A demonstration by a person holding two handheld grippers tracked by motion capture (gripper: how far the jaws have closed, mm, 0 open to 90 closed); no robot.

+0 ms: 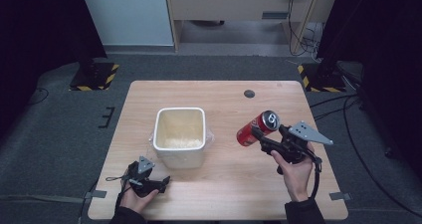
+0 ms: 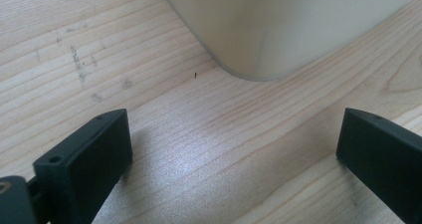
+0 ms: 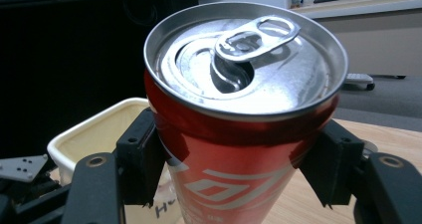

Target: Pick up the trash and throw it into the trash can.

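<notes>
Near the middle of the wooden table (image 1: 224, 184) stands a cream square tub (image 1: 179, 134), its top open, with something pale on its bottom. To the right of the tub, the right gripper (image 1: 260, 134) holds a red soda can (image 1: 258, 128) tilted above the table, both jaws pressed on its sides; the can's tab opening is open. The left gripper (image 1: 160, 183) rests near the tub's front corner, jaws spread wide with nothing between them.
</notes>
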